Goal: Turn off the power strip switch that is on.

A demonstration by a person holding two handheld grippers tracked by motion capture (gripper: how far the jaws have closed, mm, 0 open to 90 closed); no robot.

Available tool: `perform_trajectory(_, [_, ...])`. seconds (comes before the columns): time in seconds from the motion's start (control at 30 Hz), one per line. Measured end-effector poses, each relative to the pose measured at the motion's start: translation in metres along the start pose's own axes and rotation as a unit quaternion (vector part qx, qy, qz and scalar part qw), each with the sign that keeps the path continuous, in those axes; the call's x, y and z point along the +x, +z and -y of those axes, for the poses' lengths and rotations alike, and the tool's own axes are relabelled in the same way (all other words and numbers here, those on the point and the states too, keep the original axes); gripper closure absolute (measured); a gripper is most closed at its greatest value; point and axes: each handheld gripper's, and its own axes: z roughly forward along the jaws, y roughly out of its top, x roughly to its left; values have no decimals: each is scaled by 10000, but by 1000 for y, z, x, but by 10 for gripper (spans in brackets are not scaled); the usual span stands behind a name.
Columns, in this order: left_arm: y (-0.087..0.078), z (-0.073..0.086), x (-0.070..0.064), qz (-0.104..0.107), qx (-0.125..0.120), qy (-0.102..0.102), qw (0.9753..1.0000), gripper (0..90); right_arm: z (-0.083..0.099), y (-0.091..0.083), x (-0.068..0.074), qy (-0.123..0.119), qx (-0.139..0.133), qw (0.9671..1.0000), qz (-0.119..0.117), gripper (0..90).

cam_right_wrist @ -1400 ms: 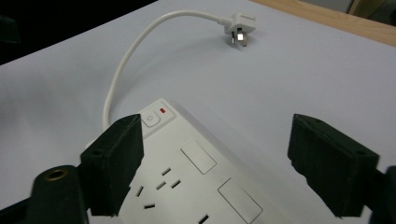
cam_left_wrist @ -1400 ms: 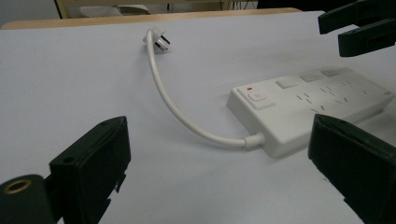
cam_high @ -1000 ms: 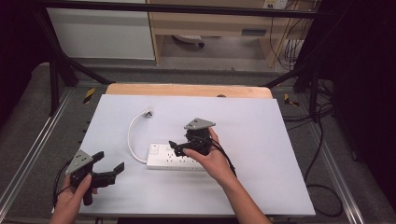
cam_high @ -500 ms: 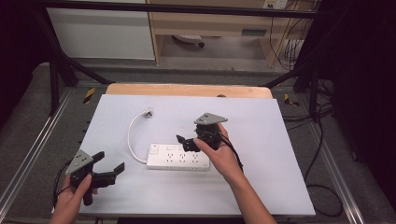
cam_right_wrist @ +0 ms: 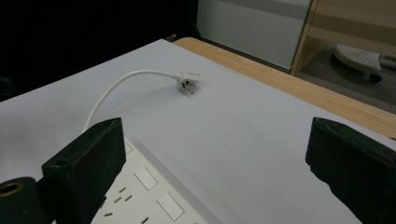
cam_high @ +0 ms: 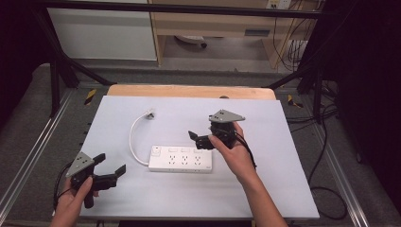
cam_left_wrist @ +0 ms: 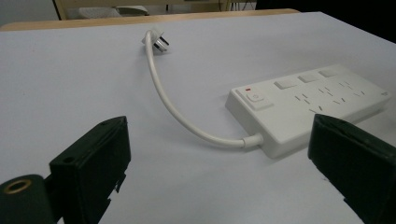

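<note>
- The white power strip lies flat near the middle of the pale tabletop, its long side running left to right in the high view.
- Its top face carries a row of socket slots, square buttons along one edge, and a switch with a small red mark at the cord end.
- A short white cord leaves the strip's left end, curves away across the tabletop and ends in a plug that lies unplugged on the surface, well apart from the strip.
- The right gripper is held in the person's right hand just above the strip's far right part, pointing left; its fingers are spread wide and grip nothing.
- In the right gripper view the strip's socket face sits below, between the fingers, with the plug farther off.
- The left gripper is held low at the near left corner of the tabletop, well apart from the strip, fingers spread and empty.
</note>
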Motion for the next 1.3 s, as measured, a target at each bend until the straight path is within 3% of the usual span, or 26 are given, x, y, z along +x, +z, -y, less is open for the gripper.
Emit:
perform_trajectory(0.37, [-1,-1,1,-39,-36,-7,10000,57,-1,-37,-19,-33,-211,9997,113,52])
perform_trajectory(0.5, [-4,-2,2,-85,-152,-47,9998,56,3,-52,-24,-65,-221,9995,201,53])
perform_trajectory(0.87, [-3,-2,2,-76,-124,-69,9999,57,29,-88,-47,45,-395,9975,584,49])
perform_trajectory(1.13, [-3,-2,3,-63,-126,-74,9999,57,53,-110,-68,215,-696,9935,870,36])
perform_trajectory(1.3, [-3,-2,3,-70,-132,-79,9999,56,71,-118,-79,351,-687,9919,1013,30])
